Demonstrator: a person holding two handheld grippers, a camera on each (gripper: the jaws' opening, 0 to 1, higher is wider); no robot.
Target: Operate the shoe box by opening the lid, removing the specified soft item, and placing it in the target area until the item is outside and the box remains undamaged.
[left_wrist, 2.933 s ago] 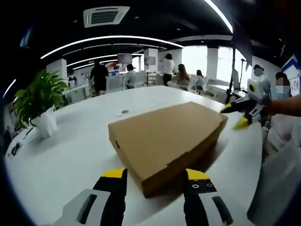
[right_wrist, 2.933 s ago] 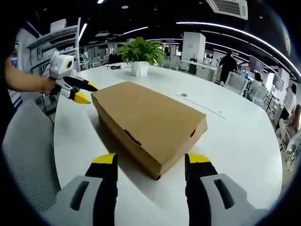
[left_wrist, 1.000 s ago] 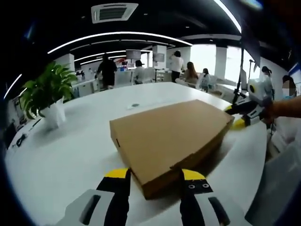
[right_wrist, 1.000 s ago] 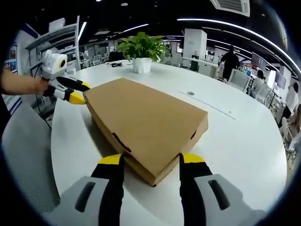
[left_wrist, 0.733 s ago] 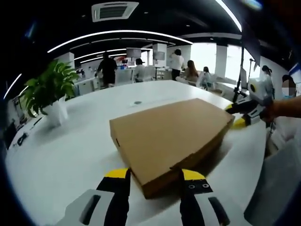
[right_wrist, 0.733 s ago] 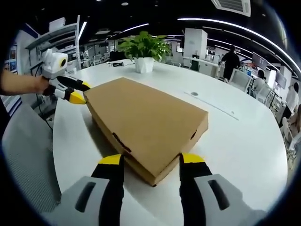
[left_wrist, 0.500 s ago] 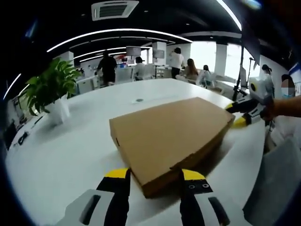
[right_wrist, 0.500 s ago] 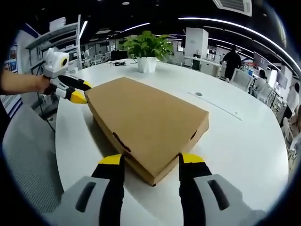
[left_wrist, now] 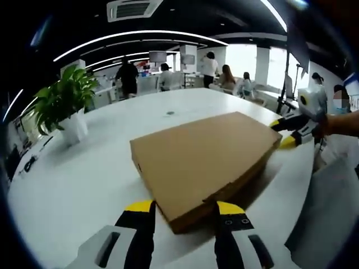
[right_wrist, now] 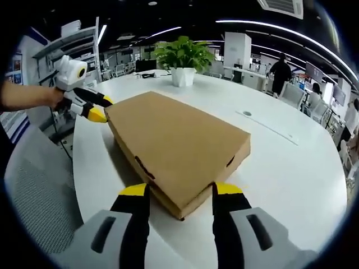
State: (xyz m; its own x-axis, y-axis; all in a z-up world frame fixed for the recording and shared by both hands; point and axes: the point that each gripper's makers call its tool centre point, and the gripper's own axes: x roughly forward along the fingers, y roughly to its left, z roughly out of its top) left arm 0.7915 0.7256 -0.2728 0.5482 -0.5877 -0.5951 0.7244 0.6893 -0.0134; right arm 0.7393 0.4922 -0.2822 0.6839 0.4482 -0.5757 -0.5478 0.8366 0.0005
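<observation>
A flat brown cardboard shoe box [left_wrist: 202, 159] lies with its lid closed on the white table [left_wrist: 73, 185]. My left gripper [left_wrist: 184, 209] is open, its yellow-tipped jaws on either side of the box's near corner. In the right gripper view the same box [right_wrist: 174, 143] has another corner between the jaws of my open right gripper [right_wrist: 180, 190]. The right gripper [left_wrist: 284, 133] shows at the box's far right corner in the left gripper view. The left gripper [right_wrist: 101, 108] shows at the far left corner in the right gripper view. The soft item is hidden inside.
A potted green plant [left_wrist: 64, 109] in a white pot stands on the table beyond the box, the same plant [right_wrist: 184, 61] showing behind it. A grey mesh chair [right_wrist: 39, 196] sits at the table's edge. People stand among desks far behind.
Since 2.9 s ago both grippers have come closer to the box, each straddling a corner with its jaws slightly narrower. Over the last second only the views have shifted a little.
</observation>
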